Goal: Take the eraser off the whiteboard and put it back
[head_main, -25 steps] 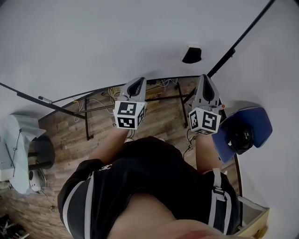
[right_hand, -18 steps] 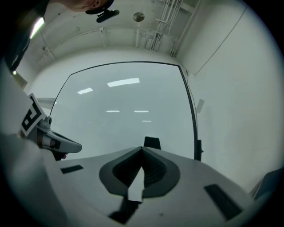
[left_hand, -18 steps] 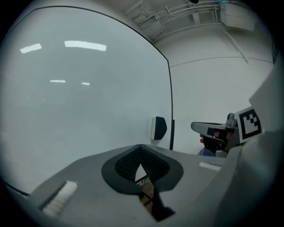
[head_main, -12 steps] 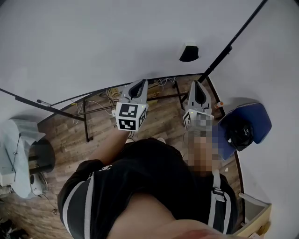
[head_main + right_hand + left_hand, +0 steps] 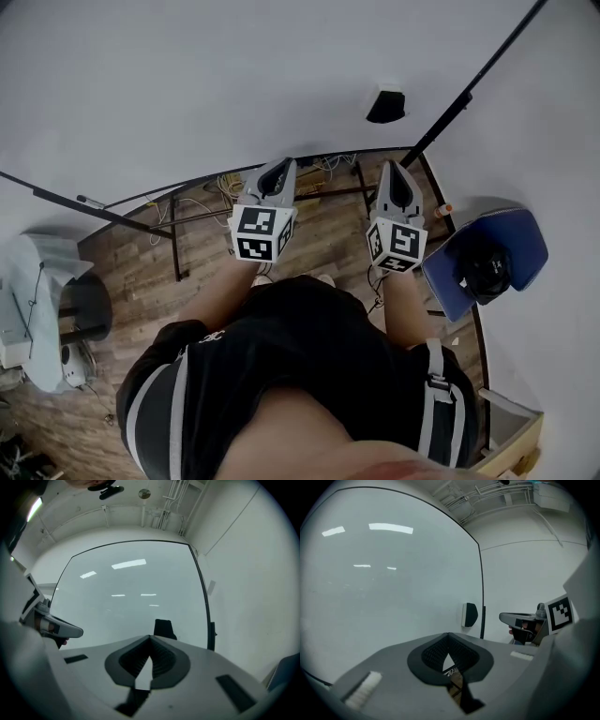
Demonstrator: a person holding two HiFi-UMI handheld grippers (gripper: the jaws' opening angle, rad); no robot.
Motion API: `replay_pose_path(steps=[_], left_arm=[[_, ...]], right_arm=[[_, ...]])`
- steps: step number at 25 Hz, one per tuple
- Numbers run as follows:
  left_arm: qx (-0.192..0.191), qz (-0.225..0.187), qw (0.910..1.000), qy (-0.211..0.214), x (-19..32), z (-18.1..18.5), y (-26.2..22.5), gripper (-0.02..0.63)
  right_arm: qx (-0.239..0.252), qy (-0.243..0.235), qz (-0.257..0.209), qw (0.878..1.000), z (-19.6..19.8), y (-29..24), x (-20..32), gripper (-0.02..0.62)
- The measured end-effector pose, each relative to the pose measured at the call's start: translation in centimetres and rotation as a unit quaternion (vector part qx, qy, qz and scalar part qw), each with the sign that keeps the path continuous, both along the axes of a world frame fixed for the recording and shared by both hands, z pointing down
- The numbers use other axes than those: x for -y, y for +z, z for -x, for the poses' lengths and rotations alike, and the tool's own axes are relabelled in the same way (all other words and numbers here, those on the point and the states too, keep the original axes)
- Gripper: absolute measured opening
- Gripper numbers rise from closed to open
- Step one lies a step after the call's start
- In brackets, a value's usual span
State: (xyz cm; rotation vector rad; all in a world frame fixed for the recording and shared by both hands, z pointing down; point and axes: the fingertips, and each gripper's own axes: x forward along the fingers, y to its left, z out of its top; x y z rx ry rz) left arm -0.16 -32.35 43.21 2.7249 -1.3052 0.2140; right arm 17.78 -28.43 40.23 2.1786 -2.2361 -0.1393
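Whiteboard [image 5: 187, 84] is seen filling the upper head view, with wooden floor [image 5: 309, 225] below its lower frame. The eraser [image 5: 385, 105] is noted stuck on the board, close to the black right-hand frame edge, untouched. The left gripper [image 5: 278, 167] and right gripper [image 5: 397, 169] are held side by side before the board, well apart from the eraser. Both pairs of jaws are recorded as closed together, with nothing held between them. A blue chair [image 5: 525, 244] is seen at right.
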Motion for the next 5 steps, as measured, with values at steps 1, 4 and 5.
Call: replay_pose_path(steps=[1,4,5], left_arm=[[0.0,0.0,1.0,0.0,0.03,0.02,0.02,0.008],[0.001,0.0,1.0,-0.002,0.21,0.14,0.06,0.008],[0.001,0.0,1.0,-0.002,0.28,0.17,0.07,0.008]], right_arm=[[0.0,-0.001,0.0,1.0,0.04,-0.02,0.06,0.005],[0.003,-0.002,-0.001,1.0,0.13,-0.05,0.36,0.005],[0.004,-0.003,-0.001,1.0,0.15,-0.04,0.47,0.005]])
